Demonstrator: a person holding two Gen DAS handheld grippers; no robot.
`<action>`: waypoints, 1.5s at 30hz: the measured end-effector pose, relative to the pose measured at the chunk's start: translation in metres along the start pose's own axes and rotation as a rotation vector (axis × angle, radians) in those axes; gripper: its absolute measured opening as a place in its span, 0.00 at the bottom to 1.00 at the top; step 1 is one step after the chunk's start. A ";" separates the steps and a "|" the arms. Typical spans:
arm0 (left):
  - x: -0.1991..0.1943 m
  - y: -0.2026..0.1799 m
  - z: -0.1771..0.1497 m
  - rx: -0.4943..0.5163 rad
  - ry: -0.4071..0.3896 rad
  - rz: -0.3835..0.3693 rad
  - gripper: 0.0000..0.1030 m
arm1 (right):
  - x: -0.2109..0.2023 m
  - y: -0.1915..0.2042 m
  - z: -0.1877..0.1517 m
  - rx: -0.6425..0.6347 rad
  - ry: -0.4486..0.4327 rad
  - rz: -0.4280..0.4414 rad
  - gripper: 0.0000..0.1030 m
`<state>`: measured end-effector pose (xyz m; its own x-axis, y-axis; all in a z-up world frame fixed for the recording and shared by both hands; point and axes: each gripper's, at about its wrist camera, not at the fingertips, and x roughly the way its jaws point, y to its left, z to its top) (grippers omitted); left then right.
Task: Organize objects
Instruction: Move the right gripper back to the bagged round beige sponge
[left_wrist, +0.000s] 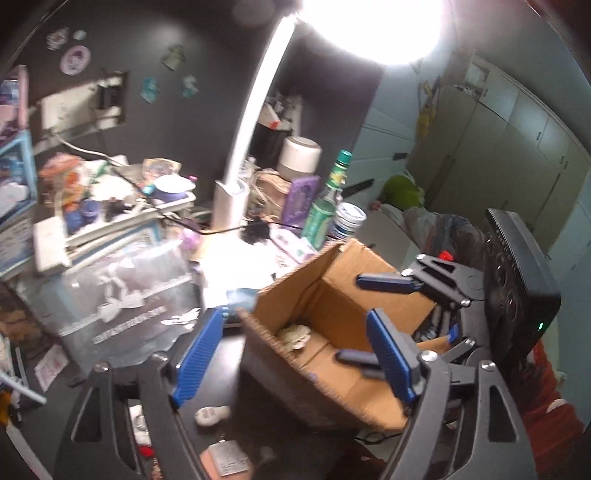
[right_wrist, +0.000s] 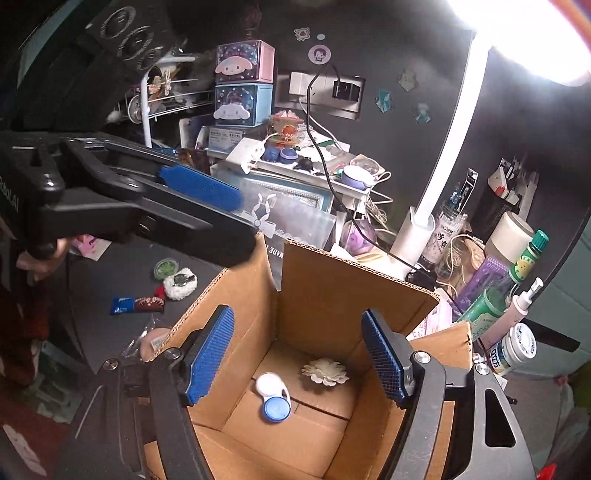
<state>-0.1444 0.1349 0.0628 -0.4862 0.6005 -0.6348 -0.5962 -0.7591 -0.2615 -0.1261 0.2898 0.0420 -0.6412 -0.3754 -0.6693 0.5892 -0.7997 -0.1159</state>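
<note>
We have both grippers over the cardboard box (right_wrist: 325, 295), corrugated brown, flaps standing up, open top. Right gripper (right_wrist: 299, 356) hangs directly above the opening, fingers spread wide, nothing between the ribbed blue pads (right_wrist: 210, 354). Left gripper (left_wrist: 291, 354) sits at the box's near edge, fingers also spread, empty; its pads (left_wrist: 197, 358) carry the same ribbed blue rubber on black frames.

On the box floor, from the right wrist view: a round white and blue contact lens case (right_wrist: 274, 397), smooth plastic, one lid white and one blue, and just beside it a cream flower piece (right_wrist: 325, 371) with layered petals. The two are near each other, not touching. From the left wrist view only the flower piece (left_wrist: 294, 338) shows, blurred.

On the dark desk left of the box: a fuzzy white rice-ball toy (right_wrist: 180, 283), a round green-lidded container (right_wrist: 166, 266) just behind it, and a blue-and-dark snack wrapper (right_wrist: 137, 303) lying flat. These are well apart from the box interior.

Behind the box: white lamp post (right_wrist: 448, 162), curved and smooth, a green glass bottle (left_wrist: 327, 206), and a clear crinkled plastic bag (left_wrist: 122, 291). Left view is motion-blurred, fine detail there is unreliable.
</note>
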 end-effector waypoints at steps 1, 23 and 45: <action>-0.009 0.003 -0.005 0.001 -0.019 0.020 0.79 | -0.003 0.002 0.000 -0.001 -0.013 -0.014 0.67; -0.084 0.125 -0.222 -0.259 -0.208 0.412 0.83 | 0.059 0.182 -0.035 -0.128 0.042 0.338 0.67; -0.068 0.108 -0.248 -0.268 -0.181 0.391 0.83 | 0.119 0.154 -0.082 0.076 0.209 0.272 0.86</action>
<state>-0.0171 -0.0504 -0.1028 -0.7573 0.2747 -0.5925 -0.1744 -0.9593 -0.2219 -0.0715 0.1604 -0.1162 -0.3469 -0.4815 -0.8048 0.6814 -0.7191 0.1365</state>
